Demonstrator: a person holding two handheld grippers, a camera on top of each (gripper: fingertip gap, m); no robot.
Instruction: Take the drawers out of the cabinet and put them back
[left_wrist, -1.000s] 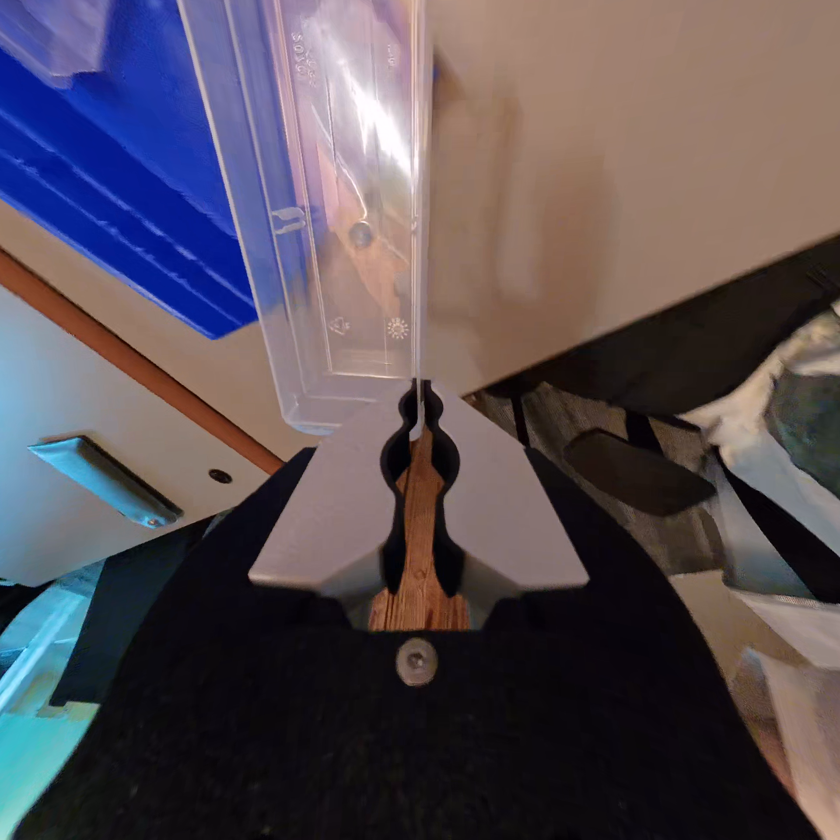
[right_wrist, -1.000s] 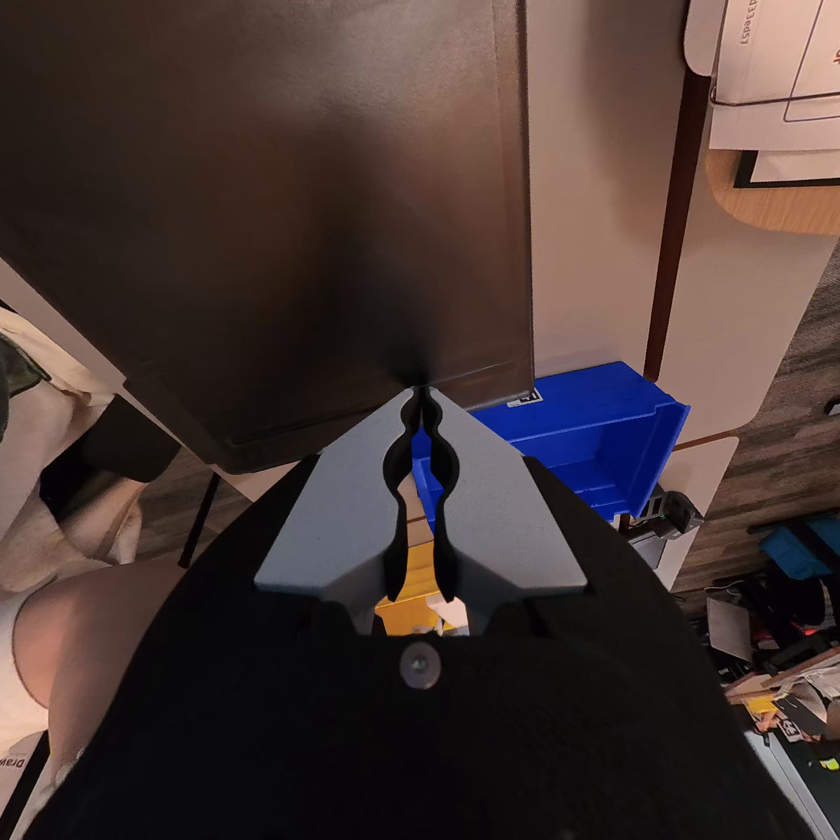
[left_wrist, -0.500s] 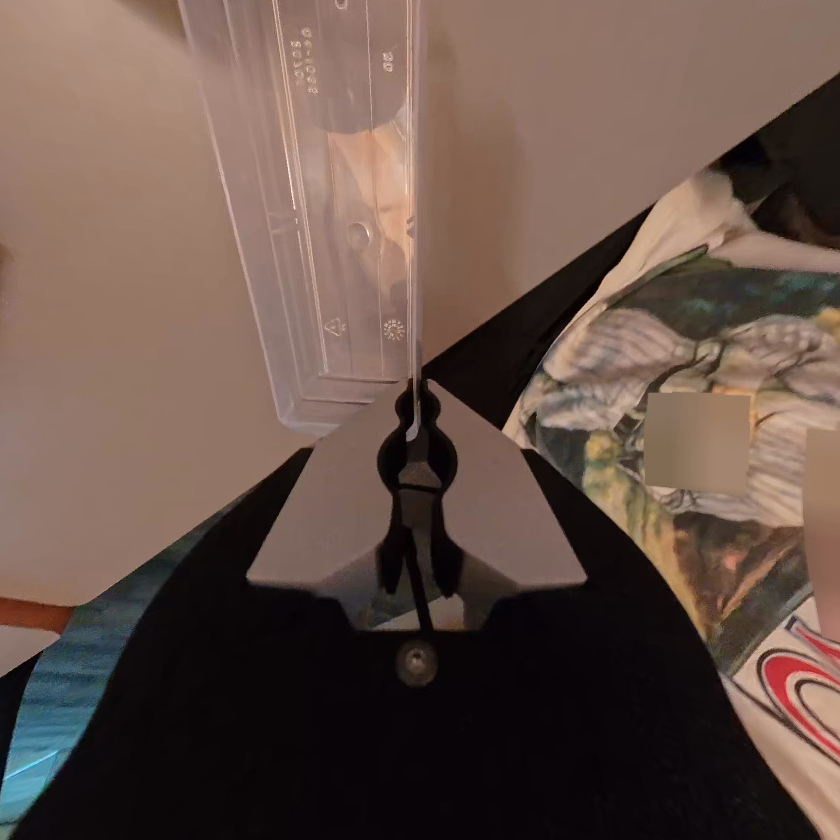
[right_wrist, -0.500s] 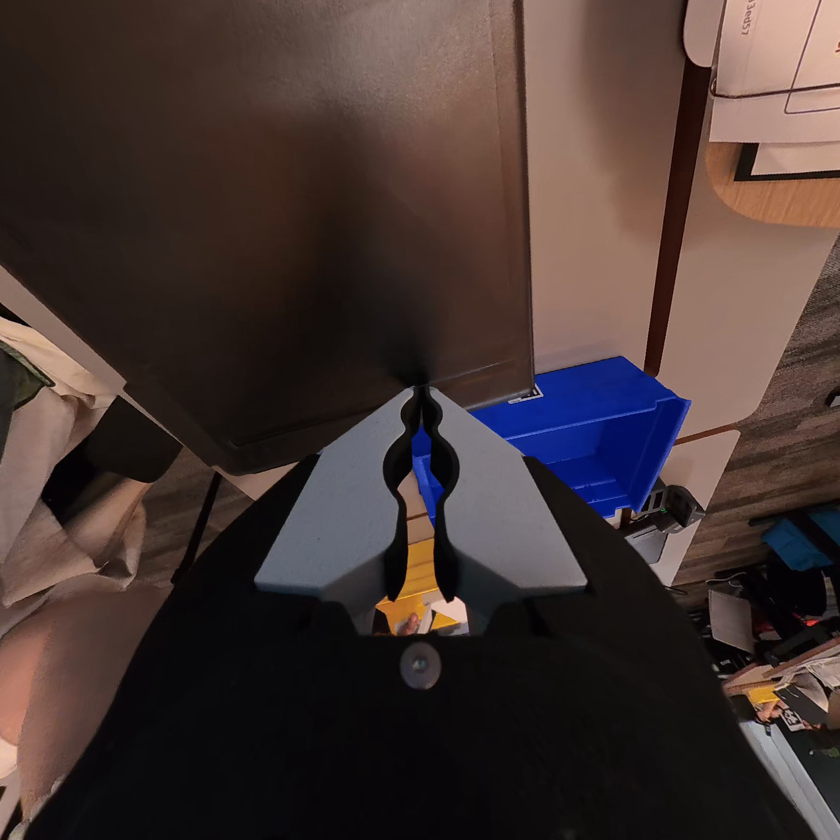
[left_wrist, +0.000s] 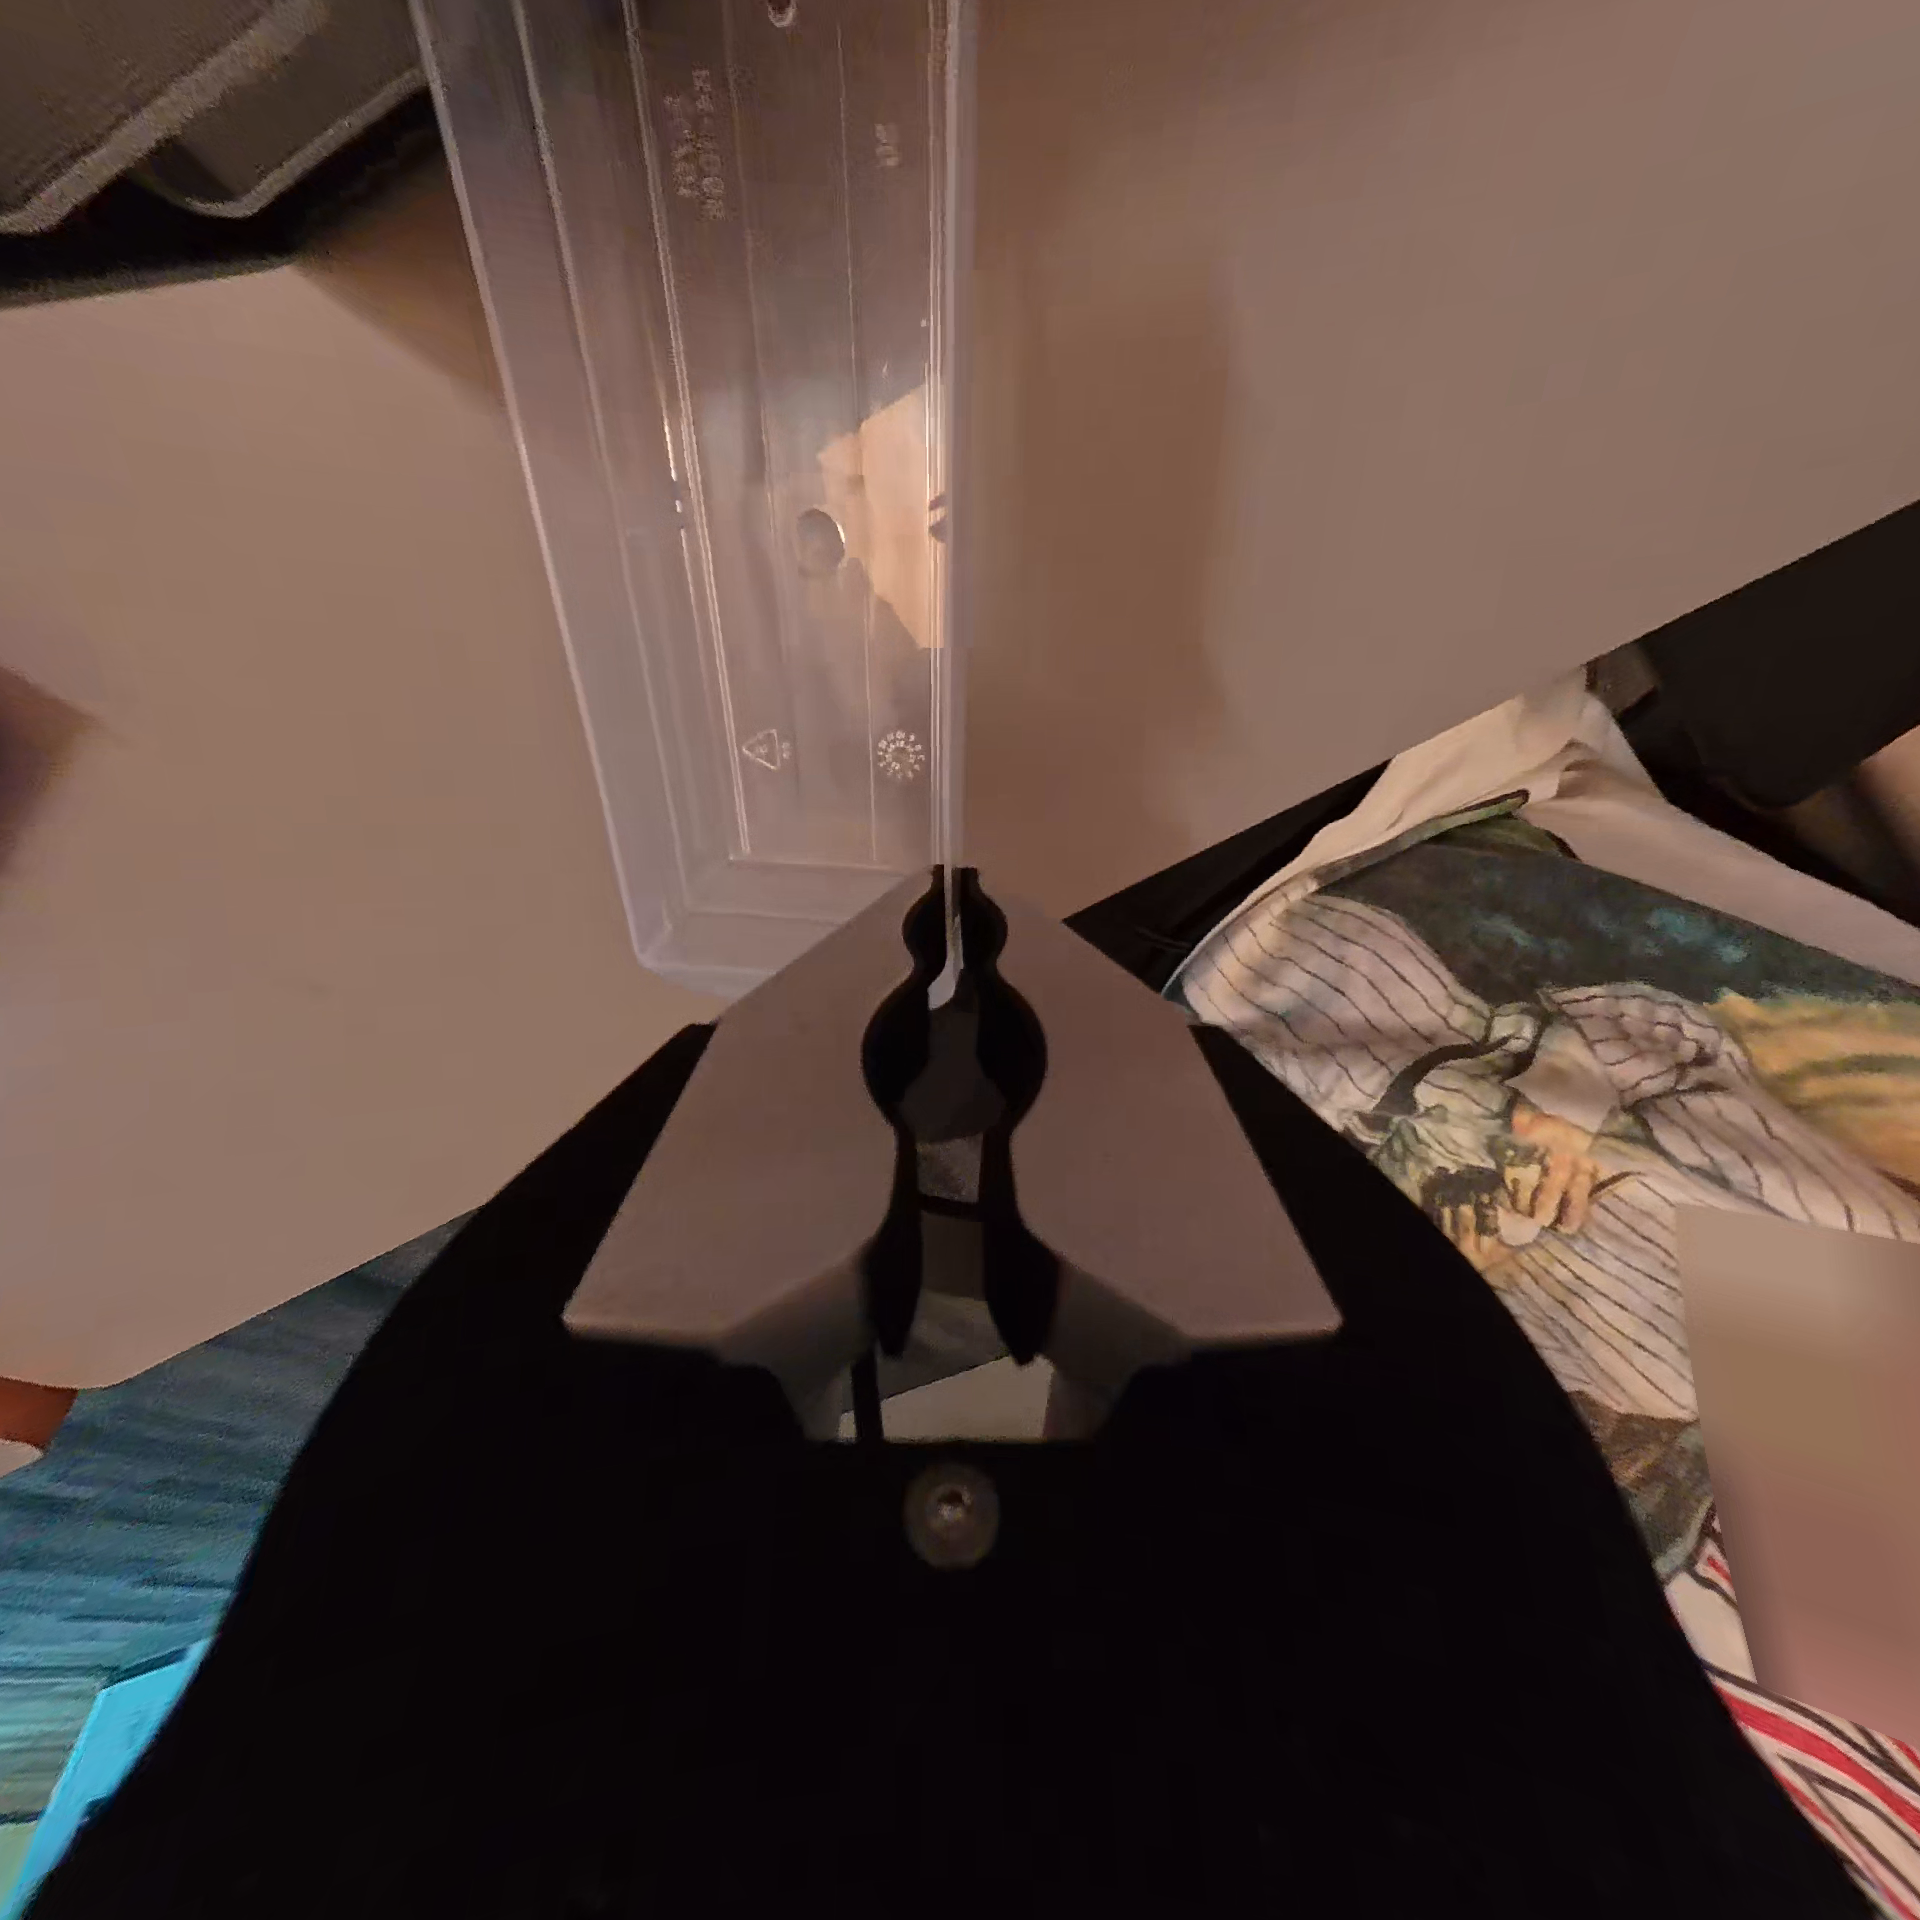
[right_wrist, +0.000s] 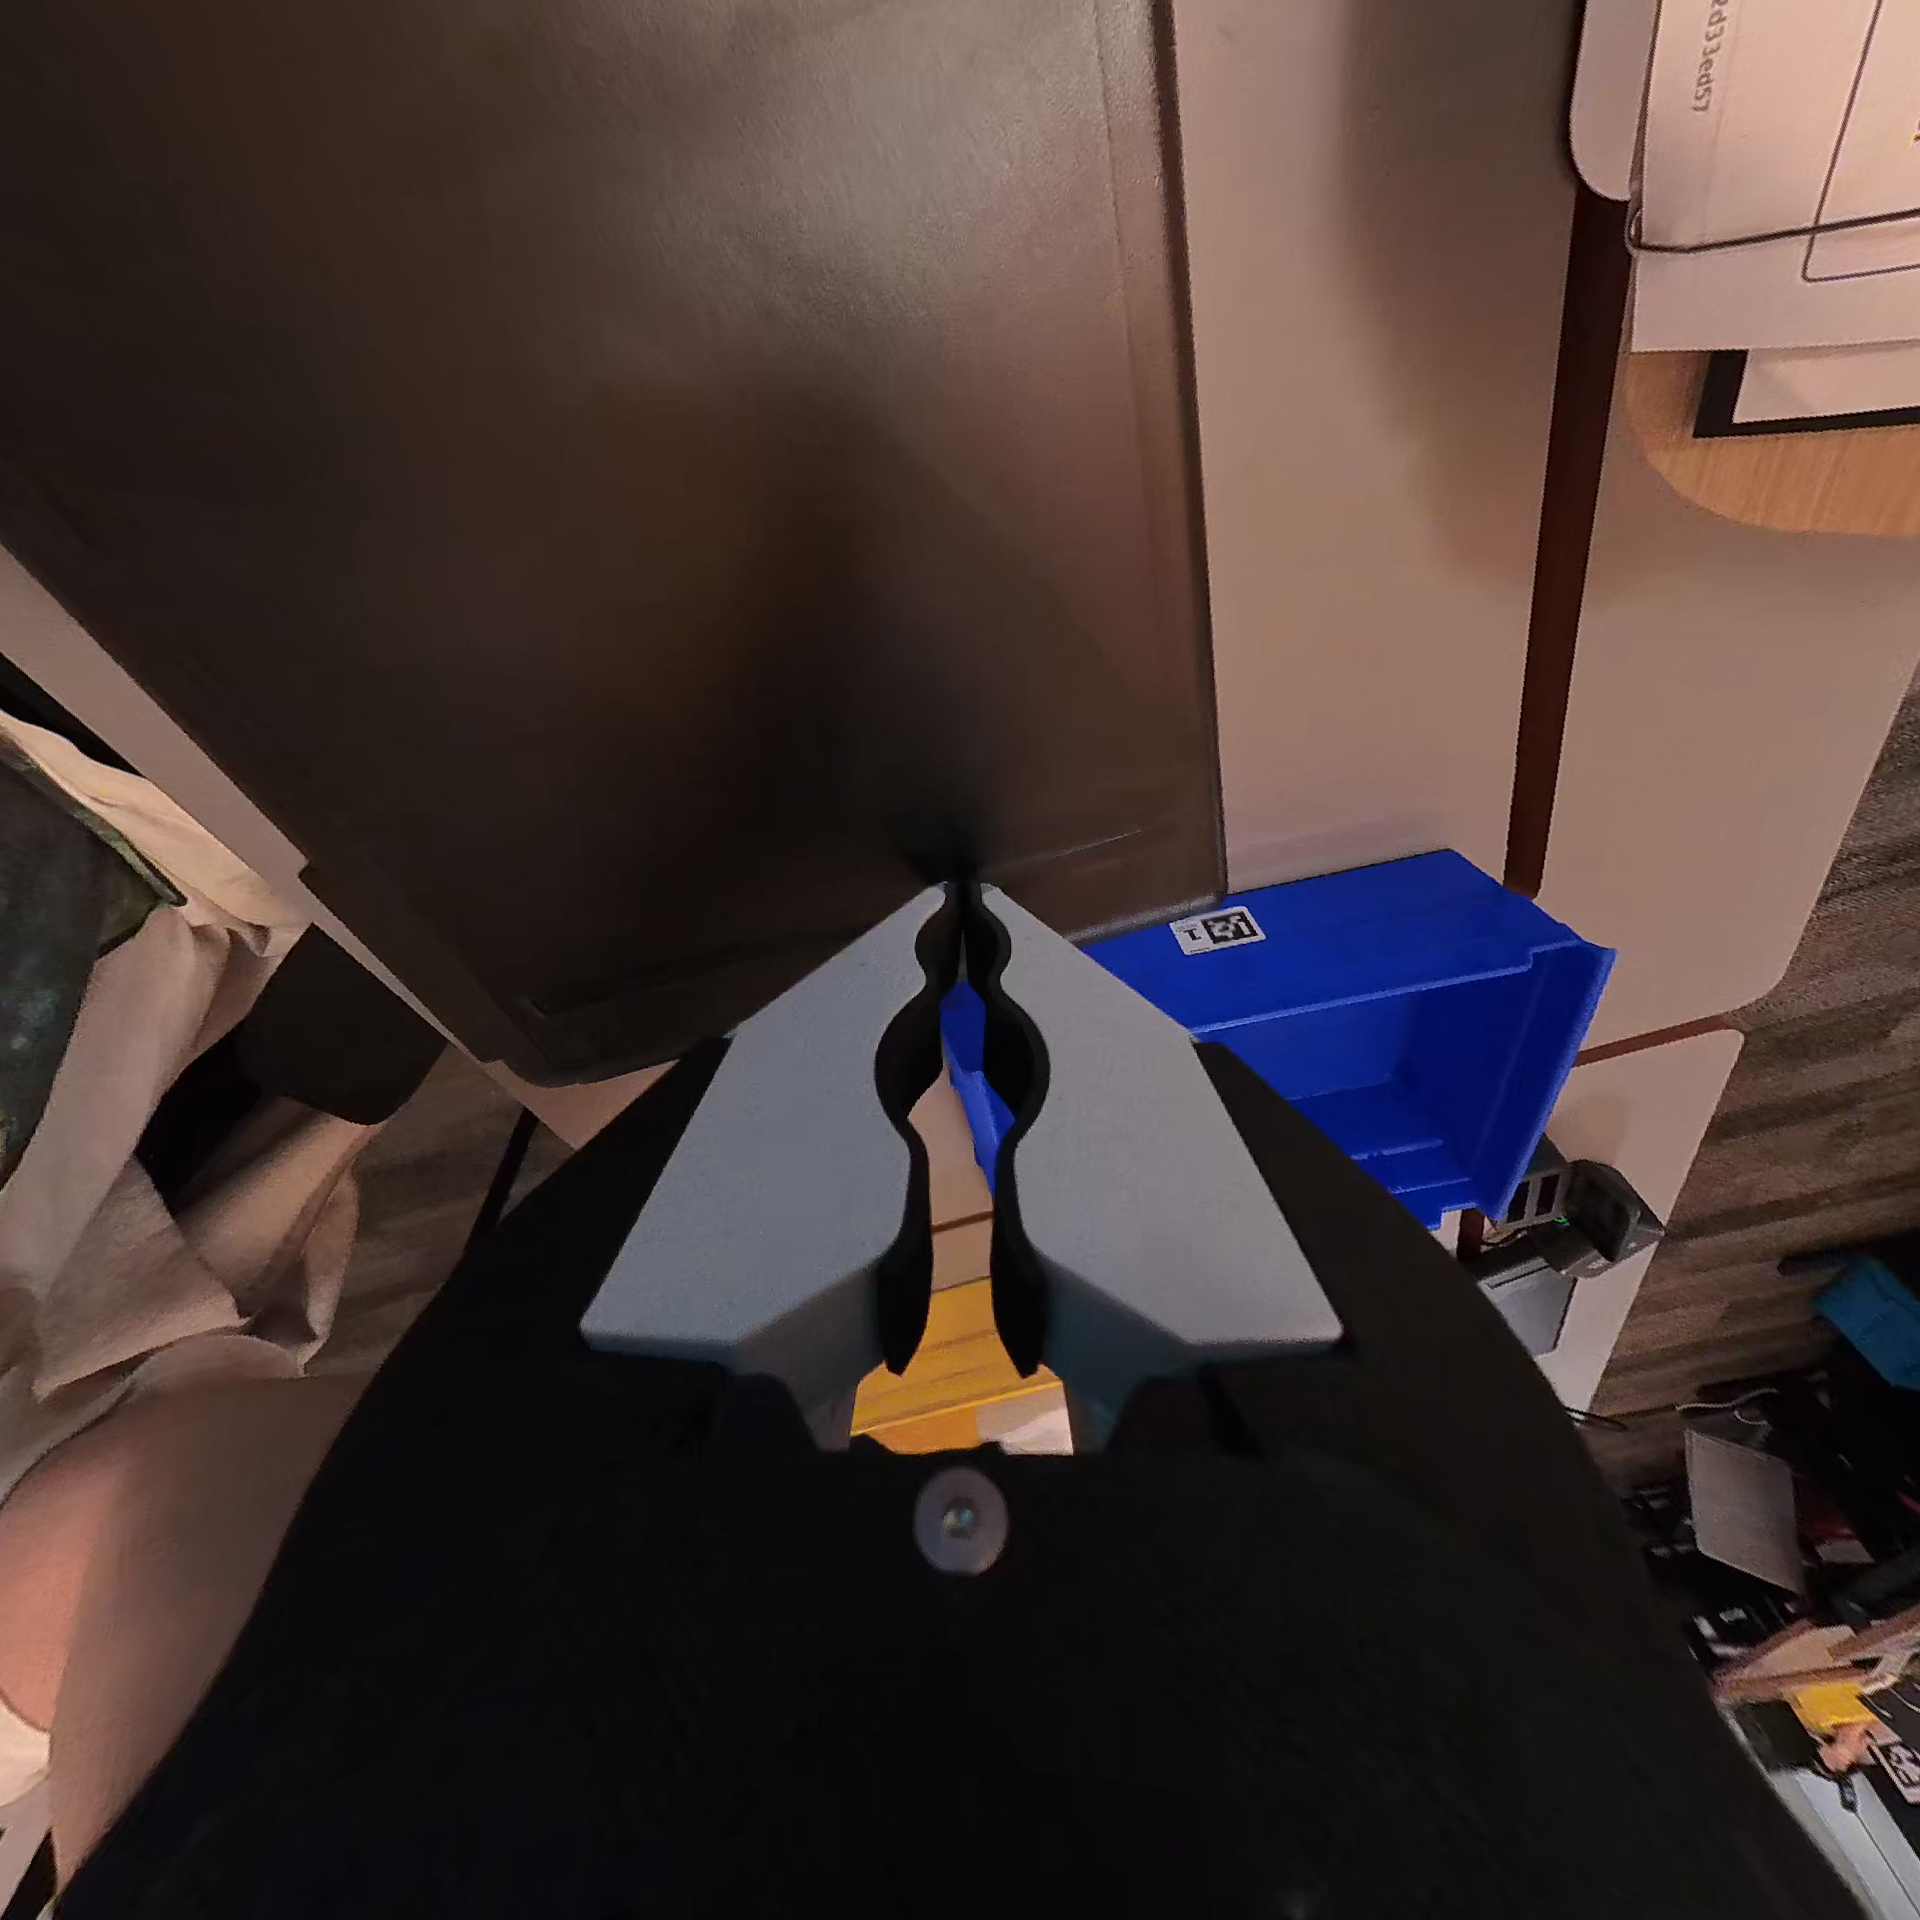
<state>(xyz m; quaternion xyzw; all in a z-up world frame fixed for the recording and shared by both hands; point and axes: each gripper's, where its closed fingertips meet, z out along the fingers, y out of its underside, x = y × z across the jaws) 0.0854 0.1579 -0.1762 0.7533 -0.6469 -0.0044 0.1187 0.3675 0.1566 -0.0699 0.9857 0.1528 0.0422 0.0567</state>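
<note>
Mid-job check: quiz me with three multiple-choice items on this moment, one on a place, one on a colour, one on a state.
1. Where is the blue bin in the right wrist view?
A. right of the gripper tips
B. left of them
C. inside the dark panel

2. What colour is the drawer in the left gripper?
A. yellow
B. clear
C. red

3. The right gripper is
A. wide open
B. out of view
C. shut on the dark panel

Answers: A, the bin sits right of the tips; B, the table shows through it; C, tips pinch its edge.

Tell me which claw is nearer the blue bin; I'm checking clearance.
Probably right. The right claw, shut on a dark panel, has the blue bin just beyond its tips. The left claw holds a clear drawer; no bin visible there.
</note>
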